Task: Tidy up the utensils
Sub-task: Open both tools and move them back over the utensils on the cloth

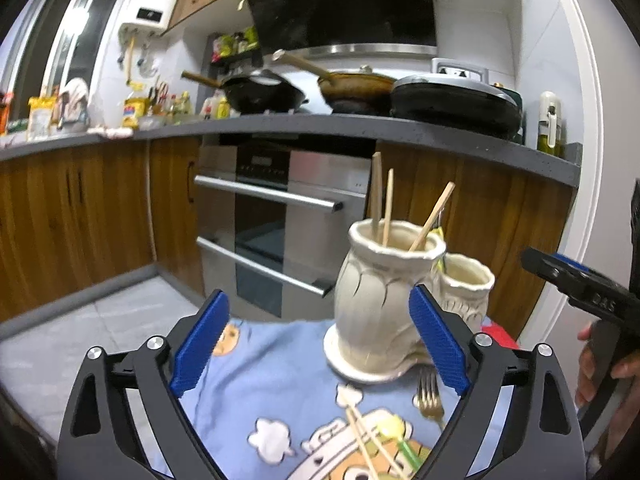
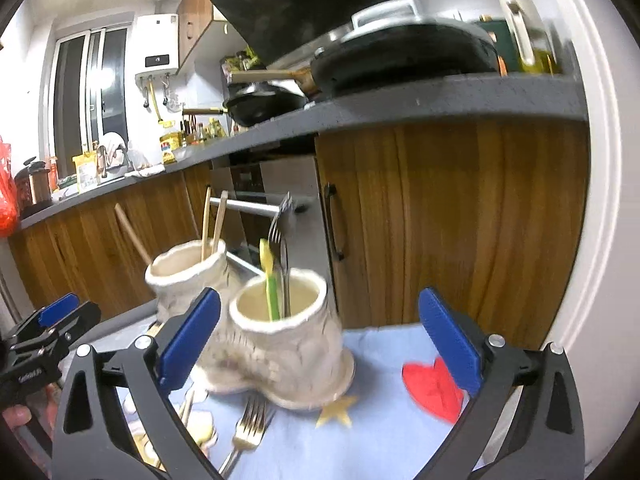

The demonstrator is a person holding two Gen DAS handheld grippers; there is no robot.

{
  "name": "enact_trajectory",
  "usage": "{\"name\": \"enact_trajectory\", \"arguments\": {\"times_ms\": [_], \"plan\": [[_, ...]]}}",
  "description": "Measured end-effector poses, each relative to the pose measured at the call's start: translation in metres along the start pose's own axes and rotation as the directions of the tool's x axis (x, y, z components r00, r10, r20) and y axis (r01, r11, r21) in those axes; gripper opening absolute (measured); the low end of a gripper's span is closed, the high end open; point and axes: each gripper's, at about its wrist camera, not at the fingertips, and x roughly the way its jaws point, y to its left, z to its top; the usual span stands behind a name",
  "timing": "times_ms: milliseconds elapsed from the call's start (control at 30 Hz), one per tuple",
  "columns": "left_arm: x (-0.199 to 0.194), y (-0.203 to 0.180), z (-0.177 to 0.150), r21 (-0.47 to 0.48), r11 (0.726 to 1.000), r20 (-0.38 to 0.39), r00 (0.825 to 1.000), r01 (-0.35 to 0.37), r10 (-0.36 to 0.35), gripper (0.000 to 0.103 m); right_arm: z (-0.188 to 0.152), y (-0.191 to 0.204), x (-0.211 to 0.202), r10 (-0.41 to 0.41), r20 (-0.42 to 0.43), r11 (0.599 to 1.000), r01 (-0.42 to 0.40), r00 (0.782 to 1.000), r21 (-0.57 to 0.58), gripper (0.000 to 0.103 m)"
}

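A: Left gripper (image 1: 320, 334) spread wide, nothing between the blue pads (image 1: 200, 344), aimed slightly downward over the blue cartoon cloth (image 1: 272, 364).

B: Same on the right gripper (image 2: 320, 340): jaws fully apart, empty, tilted a little down toward the cloth.

A: Just past the left fingertips, a cream ceramic holder (image 1: 380, 300), upright on its saucer-like base, toward the right finger. Three wooden chopsticks (image 1: 432, 216) poking out of the taller pot.

B: From the right wrist view, the shorter pot (image 2: 288, 336) nearer, with a yellow-green utensil (image 2: 270, 280) and a metal fork (image 2: 280, 236) standing inside.

A: Loose on the cloth in front of the holder: one fork (image 1: 430, 396), tines toward the base, plus more chopsticks (image 1: 364, 440) lying lower down.

B: Person's hand (image 1: 600, 368) on the right gripper's handle at the far right edge. Beyond: oven (image 1: 272, 224), wooden cabinets, grey countertop (image 1: 360, 126) with pans.
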Motion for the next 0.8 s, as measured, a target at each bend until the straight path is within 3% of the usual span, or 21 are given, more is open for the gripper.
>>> {"name": "enact_trajectory", "arguments": {"times_ms": [233, 367, 600, 733, 800], "plan": [[-0.010, 0.010, -0.021, -0.020, 1.000, -0.074, 0.997, -0.014, 0.013, 0.092, -0.025, -0.003, -0.002, 0.020, -0.109, 0.999, -0.014, 0.994, 0.052, 0.098], [-0.009, 0.005, -0.033, 0.018, 1.000, -0.137, 0.990, -0.018, 0.020, 0.092, -0.038, -0.001, -0.002, 0.039, -0.171, 0.996, -0.025, 0.984, 0.084, 0.098], [-0.005, 0.008, -0.046, 0.024, 1.000, -0.220, 0.975, -0.017, 0.022, 0.092, -0.063, 0.014, 0.013, 0.074, -0.314, 0.996, -0.058, 0.947, 0.061, 0.098], [-0.003, 0.015, -0.046, 0.002, 1.000, -0.240, 0.971, -0.020, 0.020, 0.092, -0.076, 0.029, 0.024, 0.082, -0.412, 0.996, -0.082, 0.907, 0.018, 0.098], [-0.002, 0.016, -0.046, 0.002, 1.000, -0.239, 0.971, -0.015, 0.015, 0.092, -0.084, 0.039, 0.029, 0.084, -0.449, 0.995, -0.103, 0.890, -0.017, 0.090]]}}
